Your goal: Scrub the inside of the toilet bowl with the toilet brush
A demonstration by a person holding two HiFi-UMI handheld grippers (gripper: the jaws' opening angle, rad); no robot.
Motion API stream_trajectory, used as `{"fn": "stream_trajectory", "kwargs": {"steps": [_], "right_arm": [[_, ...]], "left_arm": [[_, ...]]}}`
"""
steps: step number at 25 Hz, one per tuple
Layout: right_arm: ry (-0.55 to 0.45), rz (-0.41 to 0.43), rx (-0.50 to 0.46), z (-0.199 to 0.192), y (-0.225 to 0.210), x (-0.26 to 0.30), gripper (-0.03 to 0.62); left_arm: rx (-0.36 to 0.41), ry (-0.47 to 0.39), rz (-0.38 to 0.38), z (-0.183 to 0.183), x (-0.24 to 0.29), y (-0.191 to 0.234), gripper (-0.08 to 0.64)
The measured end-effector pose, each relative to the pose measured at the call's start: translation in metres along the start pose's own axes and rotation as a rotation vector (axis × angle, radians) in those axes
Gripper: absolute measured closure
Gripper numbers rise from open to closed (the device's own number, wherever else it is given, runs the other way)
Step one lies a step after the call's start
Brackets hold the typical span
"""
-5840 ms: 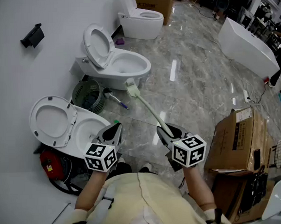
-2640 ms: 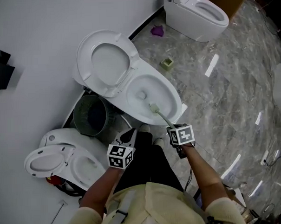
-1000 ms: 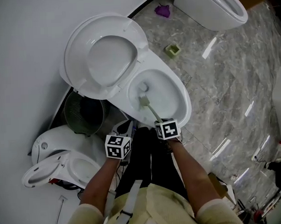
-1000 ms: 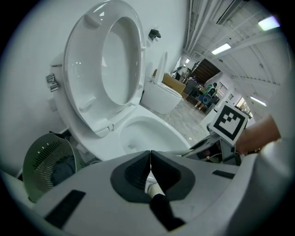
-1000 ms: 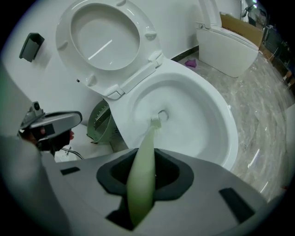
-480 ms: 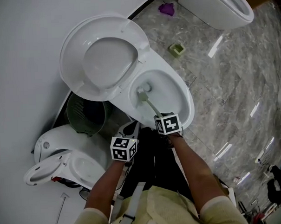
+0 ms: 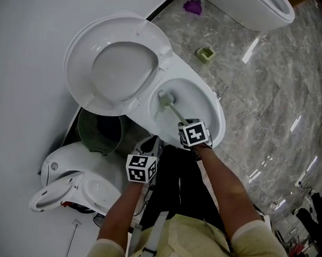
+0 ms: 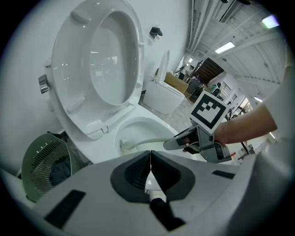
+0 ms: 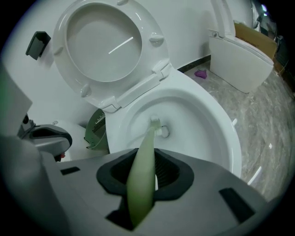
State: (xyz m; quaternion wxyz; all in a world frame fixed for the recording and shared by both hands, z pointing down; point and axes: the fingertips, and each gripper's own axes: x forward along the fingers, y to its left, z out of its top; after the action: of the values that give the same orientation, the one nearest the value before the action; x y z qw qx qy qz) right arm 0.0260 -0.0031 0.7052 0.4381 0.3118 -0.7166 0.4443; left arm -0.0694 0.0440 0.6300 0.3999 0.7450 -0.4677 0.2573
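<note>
OK, toilet brush [image 7: 169, 105] sits inside the toilet bowl [image 7: 218, 117]. Its long axis runs from my right claw [image 9: 140, 162] down and away, bristle head low by the drain opening. Right claw is clamped on the green handle. Left claw [image 8: 150, 157] is closed on nothing, beside the bowl's near edge. The seat [image 7: 116, 68] is raised against the wall. A green bin [image 7: 100, 130] stands left of the bowl, apart from the brush.

Head view looks steeply down; both gripper views (low, close) share its toilet bowl [image 7: 204, 108].
</note>
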Motion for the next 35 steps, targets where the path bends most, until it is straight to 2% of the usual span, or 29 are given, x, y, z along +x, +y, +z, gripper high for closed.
{"fn": "stream_trajectory", "kwargs": {"steps": [6,15,28,35], "right_arm": [[-0.020,-0.058,0.026,0.010,-0.025,-0.005,0.486],[-0.037,-0.100,0.058,-0.007,-0.042,-0.019,0.486],[-0.015,-0.171,0.177,-0.067,-0.051,-0.045,0.486],[0.003,-0.175,0.255,-0.090,-0.043,-0.052,0.486]], "left_arm": [[0.007,-0.005,-0.026,0.005,0.004,-0.004,0.546],[0.041,0.000,-0.060,0.011,0.011,-0.013,0.546],[0.076,0.025,-0.071,0.011,0.012,-0.022,0.546],[0.082,0.035,-0.067,0.007,0.012,-0.027,0.546]]}}
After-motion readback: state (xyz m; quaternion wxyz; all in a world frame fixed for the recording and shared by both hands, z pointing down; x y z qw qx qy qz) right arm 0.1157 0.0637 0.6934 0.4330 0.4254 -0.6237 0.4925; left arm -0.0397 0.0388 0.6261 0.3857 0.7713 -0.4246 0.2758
